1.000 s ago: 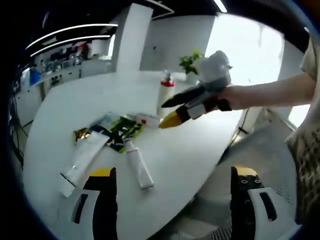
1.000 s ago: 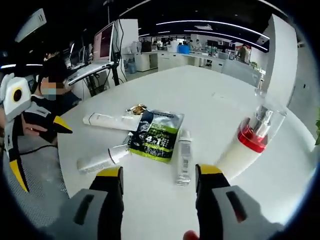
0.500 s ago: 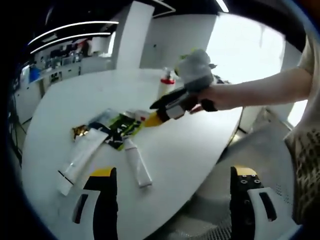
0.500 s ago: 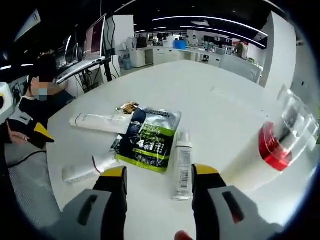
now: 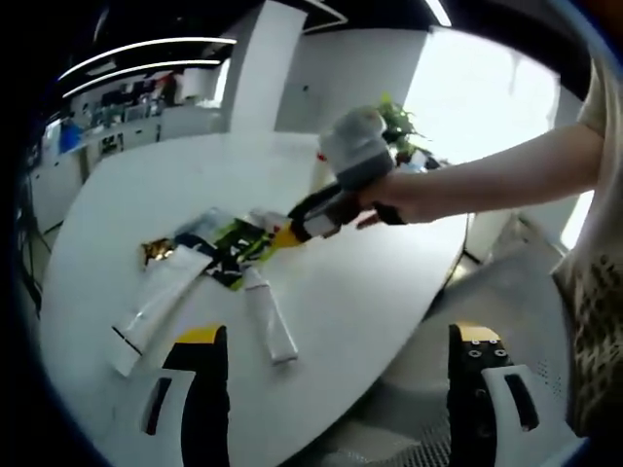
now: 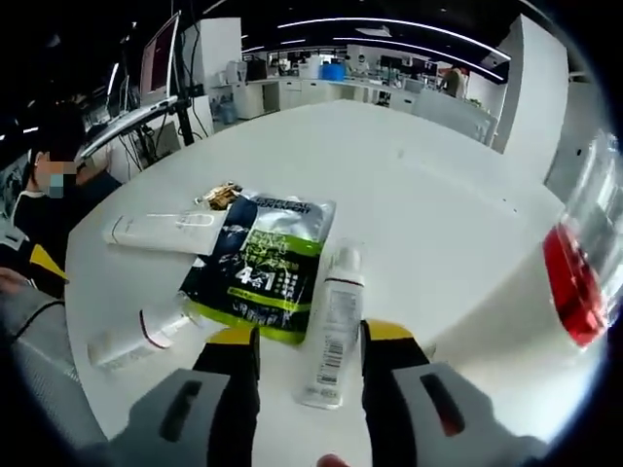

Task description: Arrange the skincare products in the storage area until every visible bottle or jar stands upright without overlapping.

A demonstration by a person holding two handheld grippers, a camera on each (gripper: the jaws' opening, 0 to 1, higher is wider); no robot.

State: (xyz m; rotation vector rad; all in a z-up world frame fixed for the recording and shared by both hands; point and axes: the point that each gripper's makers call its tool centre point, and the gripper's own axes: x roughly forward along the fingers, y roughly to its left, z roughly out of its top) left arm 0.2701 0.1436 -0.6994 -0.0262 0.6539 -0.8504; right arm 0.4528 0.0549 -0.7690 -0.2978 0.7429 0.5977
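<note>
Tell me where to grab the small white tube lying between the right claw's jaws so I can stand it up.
Grip the small white tube across its flat barcode body, coming down from above with the right claw. It lies flat beside the green pouch, cap pointing away, so the open jaws already straddle its width.

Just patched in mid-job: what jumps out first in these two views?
The right gripper hangs open astride a small white barcoded tube lying flat on the white table. Beside the tube lies a black-and-green foil pouch; a tall white pump bottle with a red collar stands at the right edge.
</note>
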